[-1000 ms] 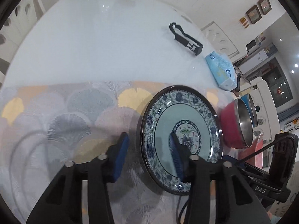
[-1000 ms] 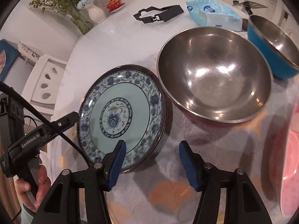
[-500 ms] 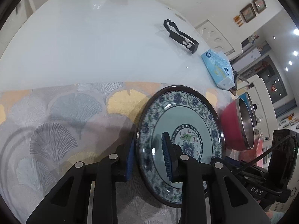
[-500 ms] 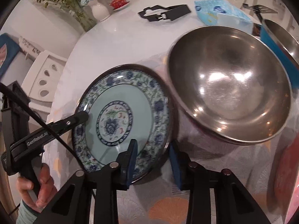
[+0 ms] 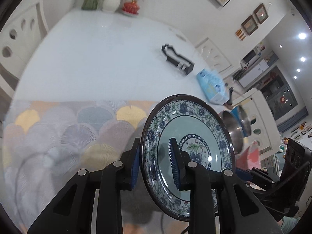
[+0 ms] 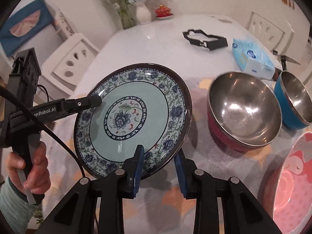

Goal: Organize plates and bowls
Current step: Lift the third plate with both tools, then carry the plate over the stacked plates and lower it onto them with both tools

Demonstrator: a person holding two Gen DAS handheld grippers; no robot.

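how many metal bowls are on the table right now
2. The red metal bowl sits right of the held plate; the blue metal bowl sits just beyond it, near the tissue pack. Others could lie outside the frame.

We are in a home dining room: a white round bench [image 5: 93, 58] with carved white chairs [image 6: 72, 62] around it, a vase of flowers [image 6: 143, 13], framed pictures [image 5: 249, 24] on the wall, a tissue pack [image 6: 251, 58], and a patterned cloth [image 5: 58, 132] under the dishes.

Two wrist cams, both right up on the plate [image 5: 195, 136]

Left one looks along its rim from the side; right one [image 6: 132, 113] sits lower edge, facing across the table [image 6: 165, 44].
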